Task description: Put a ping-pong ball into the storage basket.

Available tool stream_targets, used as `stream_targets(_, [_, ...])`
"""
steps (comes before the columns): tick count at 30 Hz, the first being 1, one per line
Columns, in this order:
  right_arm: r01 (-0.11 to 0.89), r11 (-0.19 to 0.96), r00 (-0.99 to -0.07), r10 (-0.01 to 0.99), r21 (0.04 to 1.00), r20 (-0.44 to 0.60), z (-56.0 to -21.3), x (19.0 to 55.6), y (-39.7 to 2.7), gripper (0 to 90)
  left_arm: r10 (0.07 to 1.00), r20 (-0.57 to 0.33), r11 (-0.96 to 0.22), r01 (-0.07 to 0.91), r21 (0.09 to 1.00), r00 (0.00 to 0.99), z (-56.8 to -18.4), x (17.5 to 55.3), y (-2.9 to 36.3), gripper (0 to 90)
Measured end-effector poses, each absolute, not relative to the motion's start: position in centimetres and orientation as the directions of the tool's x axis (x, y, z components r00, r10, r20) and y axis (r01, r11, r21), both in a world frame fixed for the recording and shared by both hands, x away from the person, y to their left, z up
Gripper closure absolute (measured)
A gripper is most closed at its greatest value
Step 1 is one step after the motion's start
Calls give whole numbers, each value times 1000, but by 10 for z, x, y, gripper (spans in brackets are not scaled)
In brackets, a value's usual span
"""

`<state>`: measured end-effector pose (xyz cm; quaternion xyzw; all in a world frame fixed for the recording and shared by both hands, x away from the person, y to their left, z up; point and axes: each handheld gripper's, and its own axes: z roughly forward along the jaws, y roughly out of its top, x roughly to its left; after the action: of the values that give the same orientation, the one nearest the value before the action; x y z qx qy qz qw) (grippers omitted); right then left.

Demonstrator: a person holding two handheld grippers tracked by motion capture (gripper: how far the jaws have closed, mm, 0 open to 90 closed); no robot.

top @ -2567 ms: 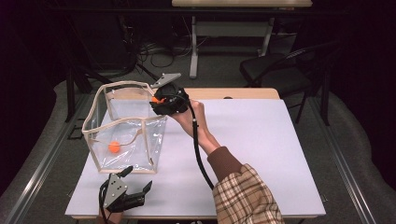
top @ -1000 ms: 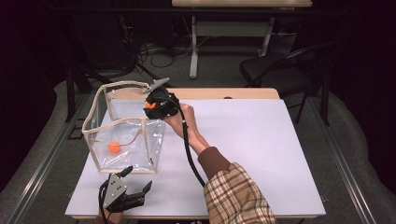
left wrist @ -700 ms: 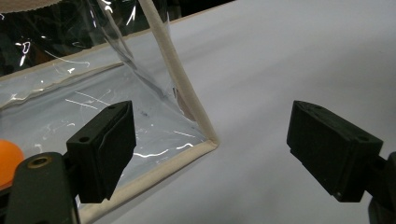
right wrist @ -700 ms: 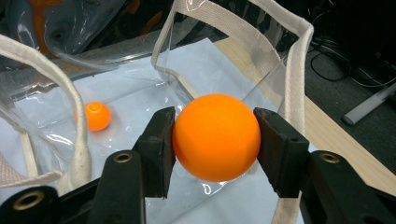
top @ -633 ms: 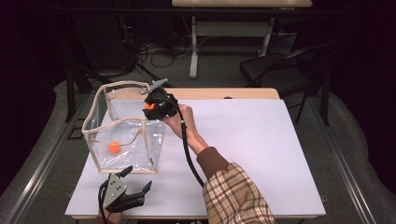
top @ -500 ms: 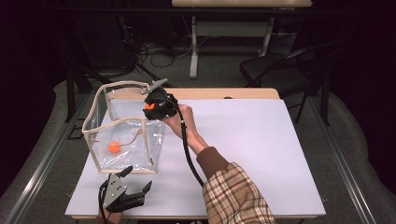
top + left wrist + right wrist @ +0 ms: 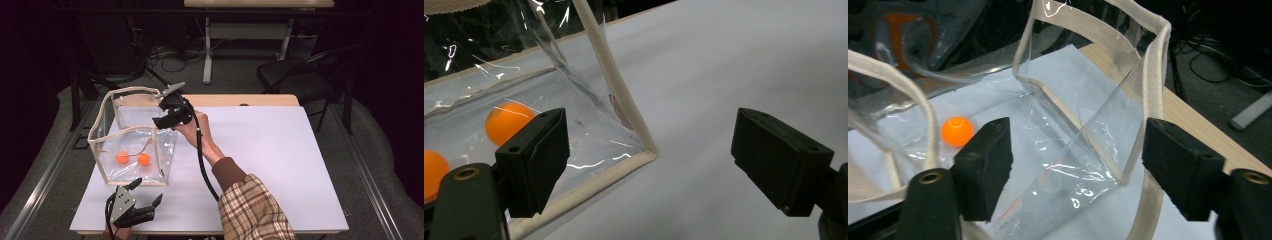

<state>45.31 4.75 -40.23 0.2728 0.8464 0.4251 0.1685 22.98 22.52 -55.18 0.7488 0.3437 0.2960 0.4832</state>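
Observation:
A clear plastic bag with cream trim stands open on the white table, at its left. Two orange balls lie side by side on its bottom. My right gripper hovers over the bag's right rim and points down into it. Its jaws have just been opening, and nothing is between them. In the right gripper view, one orange ball lies below my right gripper. My left gripper rests open near the table's front edge. It faces the bag's near corner and both balls.
The white sheet stretches bare to the right of the bag. A wooden strip edges the table's far side. Beyond it stand a dark chair and a table leg among cables on the floor.
The orange ball that the right gripper held has left it, and a second ball now lies in the bag beside the first. The right jaws have opened. Neither hand has shifted.

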Motion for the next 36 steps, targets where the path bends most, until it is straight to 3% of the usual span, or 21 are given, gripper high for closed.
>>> stream_targets(8, [300, 450, -819, 574, 841, -16, -392, 446, 28, 158, 801, 111, -296, 227, 928, 589, -552, 230, 225, 158])
stream_targets(36, [283, 483, -829, 558, 829, -42, -407, 415, -32, 8, 810, 113, -297, 238, 925, 575, -552, 229, 224, 158])
